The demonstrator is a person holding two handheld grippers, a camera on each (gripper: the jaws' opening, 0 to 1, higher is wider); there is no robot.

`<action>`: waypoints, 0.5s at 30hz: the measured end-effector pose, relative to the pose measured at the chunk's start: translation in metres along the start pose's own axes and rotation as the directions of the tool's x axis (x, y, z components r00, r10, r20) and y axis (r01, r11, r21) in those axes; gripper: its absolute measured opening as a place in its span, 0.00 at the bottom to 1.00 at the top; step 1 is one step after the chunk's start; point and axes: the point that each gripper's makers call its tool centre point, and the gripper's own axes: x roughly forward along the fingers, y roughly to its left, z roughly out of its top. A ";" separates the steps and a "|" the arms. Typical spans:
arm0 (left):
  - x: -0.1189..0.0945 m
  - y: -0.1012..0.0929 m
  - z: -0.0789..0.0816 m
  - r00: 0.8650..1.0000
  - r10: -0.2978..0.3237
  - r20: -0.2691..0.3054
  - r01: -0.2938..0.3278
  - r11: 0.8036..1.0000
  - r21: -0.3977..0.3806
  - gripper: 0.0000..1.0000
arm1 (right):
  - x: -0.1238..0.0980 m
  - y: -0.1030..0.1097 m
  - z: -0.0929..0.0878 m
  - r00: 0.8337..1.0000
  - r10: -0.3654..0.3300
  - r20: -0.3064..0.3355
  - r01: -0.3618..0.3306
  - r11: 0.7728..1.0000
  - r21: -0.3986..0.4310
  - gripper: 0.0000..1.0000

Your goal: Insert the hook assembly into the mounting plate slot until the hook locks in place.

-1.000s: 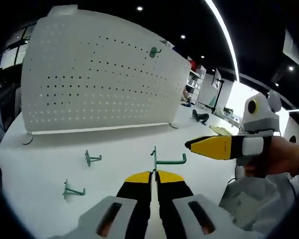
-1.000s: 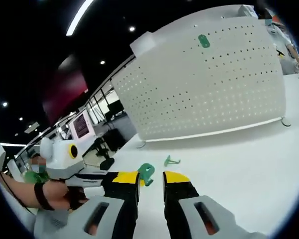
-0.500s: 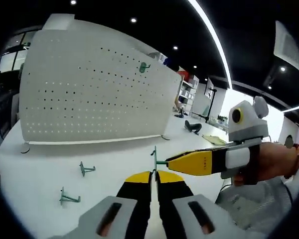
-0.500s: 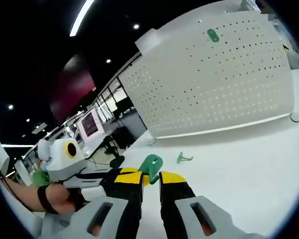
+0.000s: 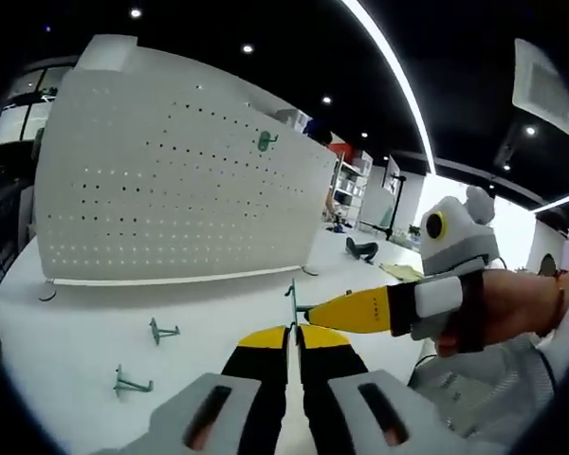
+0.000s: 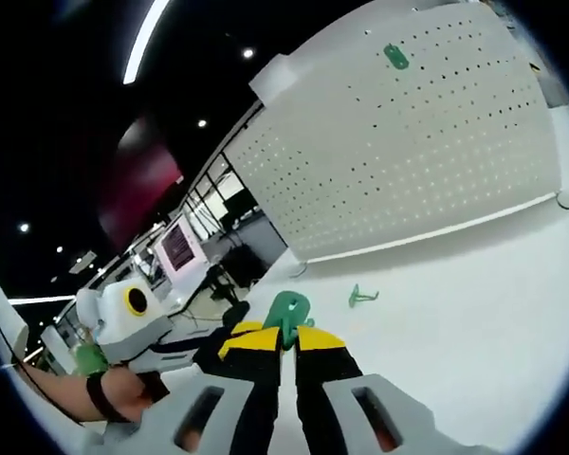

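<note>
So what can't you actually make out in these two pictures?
- Left gripper view: the held green hook is partly hidden behind the right gripper, so where the two touch is unclear.
- Right gripper view: the green plate is half hidden by the jaws.
- Both views: the hook on the pegboard is too small to tell how it sits.

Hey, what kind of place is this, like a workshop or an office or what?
Probably an open-plan office or lab used as a test space: a white pegboard stands on a white table, monitors sit by the windows, and ceiling light strips run overhead.
</note>
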 end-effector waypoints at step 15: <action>-0.002 0.000 -0.001 1.000 0.018 -0.006 -0.018 1.000 0.023 0.06 | -0.001 0.011 0.004 0.999 -0.035 -0.008 0.034 0.994 -0.103 0.01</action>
